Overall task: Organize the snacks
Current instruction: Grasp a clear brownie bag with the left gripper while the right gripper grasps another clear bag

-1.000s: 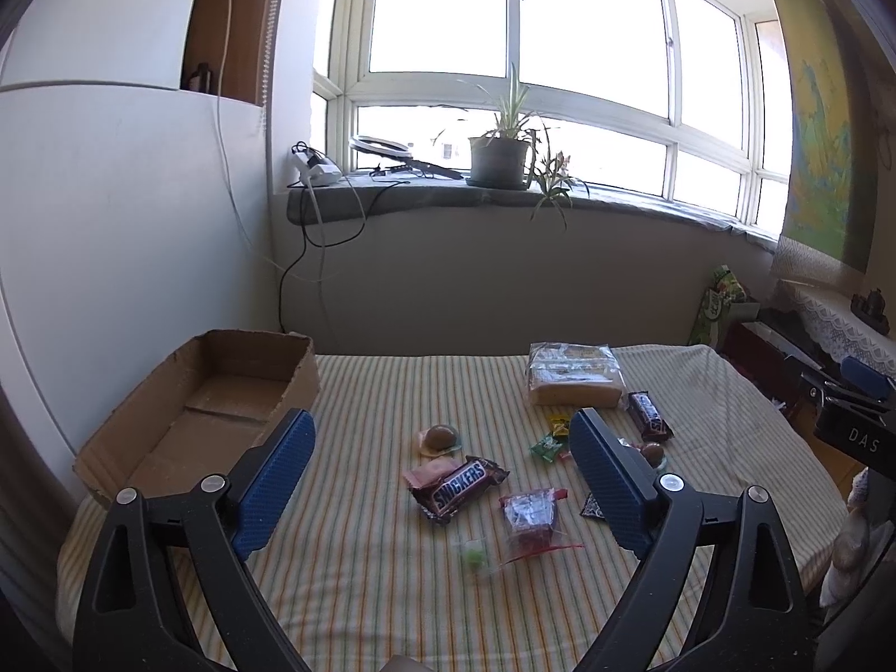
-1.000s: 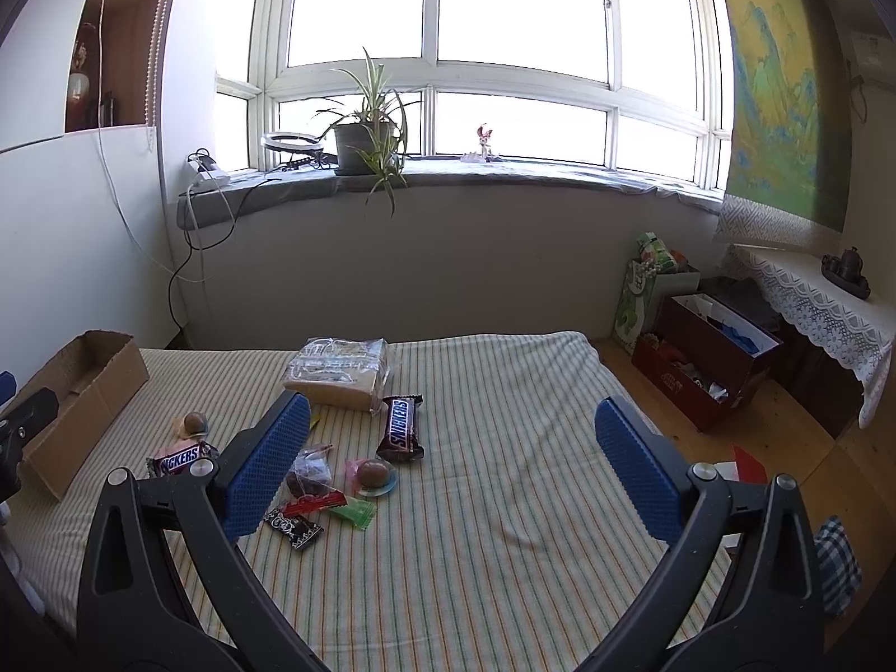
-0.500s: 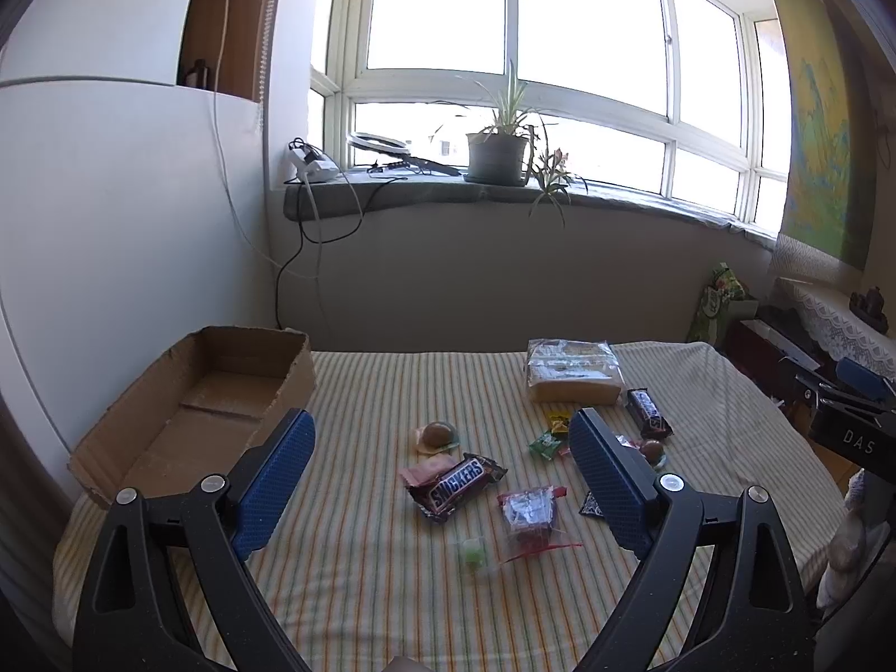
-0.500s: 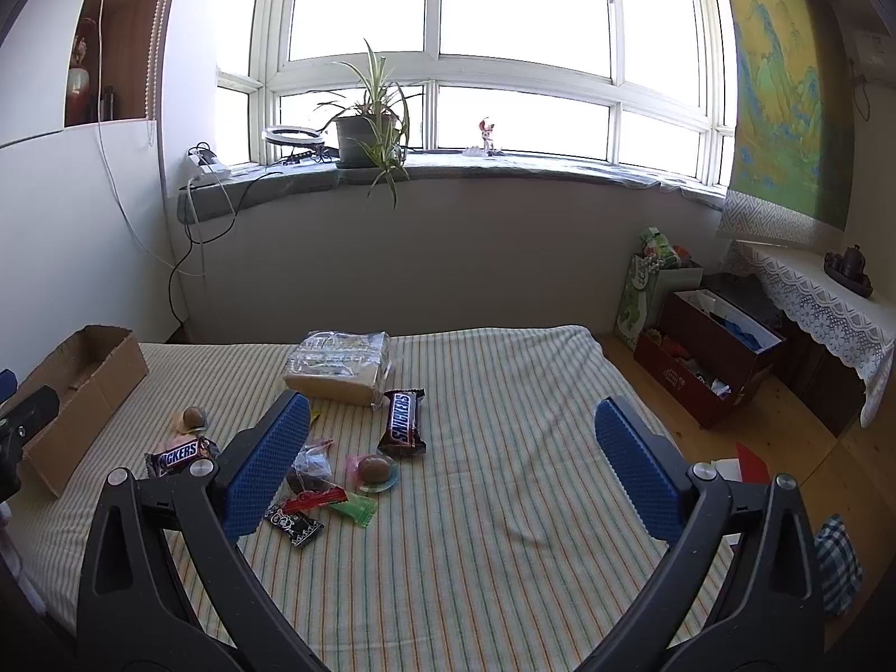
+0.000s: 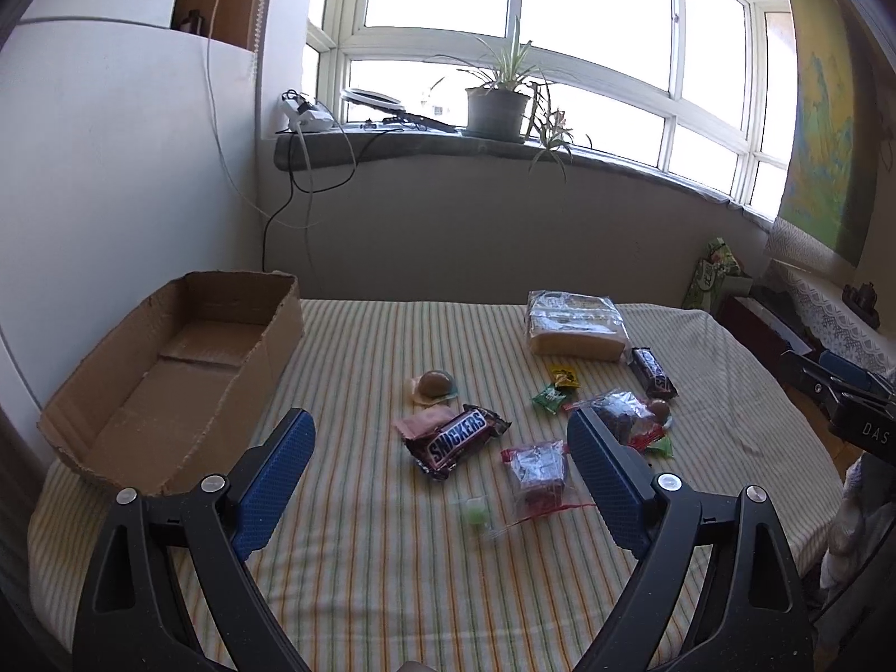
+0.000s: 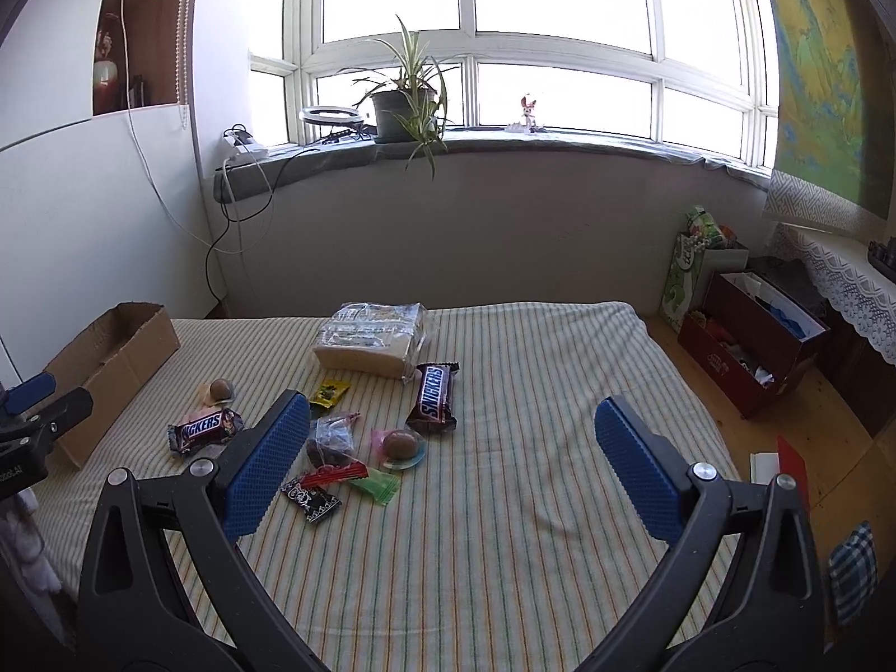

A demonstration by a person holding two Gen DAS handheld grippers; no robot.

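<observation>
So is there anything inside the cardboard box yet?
No, the cardboard box shows only its bare bottom; the snacks all lie on the striped cloth.

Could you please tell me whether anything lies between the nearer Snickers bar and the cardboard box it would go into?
Nothing visible does. Between the Snickers bar and the open cardboard box lies only bare striped tablecloth. The left gripper, open, holds nothing.
</observation>
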